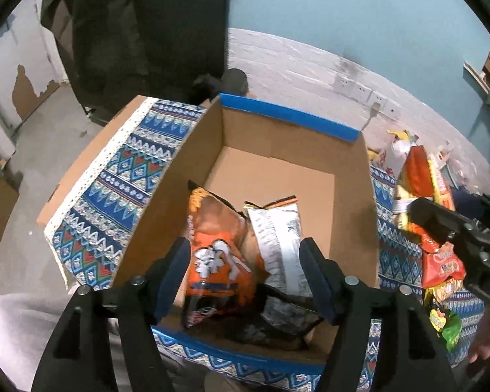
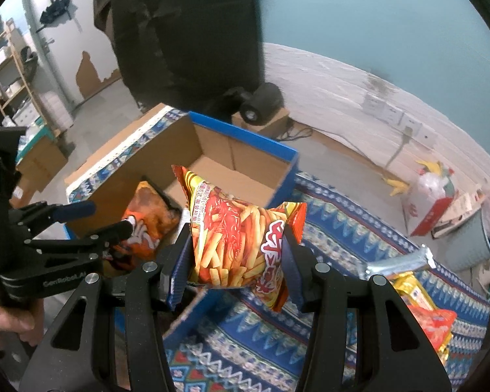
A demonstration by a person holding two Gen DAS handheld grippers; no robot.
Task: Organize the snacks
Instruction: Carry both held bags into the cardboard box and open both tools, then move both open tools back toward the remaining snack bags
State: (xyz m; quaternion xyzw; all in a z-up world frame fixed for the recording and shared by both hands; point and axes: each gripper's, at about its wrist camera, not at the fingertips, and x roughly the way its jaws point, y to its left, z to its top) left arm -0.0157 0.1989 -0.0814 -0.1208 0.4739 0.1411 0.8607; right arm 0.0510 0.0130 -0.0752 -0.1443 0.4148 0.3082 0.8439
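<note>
A cardboard box [image 1: 349,176] with a blue rim stands on a patterned cloth. It holds an orange snack bag [image 1: 217,245], a white bag [image 1: 279,235] and a dark bag [image 1: 277,320]. My left gripper [image 1: 245,258] hangs open over the box's near end, empty. My right gripper [image 2: 233,254] is shut on a red and yellow fries bag [image 2: 235,238], held above the box's near right corner [image 2: 183,320]. The left gripper shows in the right wrist view [image 2: 101,219], and the right gripper's body in the left wrist view [image 1: 467,235].
More snack bags [image 1: 437,261] lie on the cloth right of the box, also seen in the right wrist view [image 2: 418,297]. A black chair [image 2: 186,32] stands behind the box. A plastic bag [image 2: 431,189] and a bin [image 2: 473,238] sit on the floor at right.
</note>
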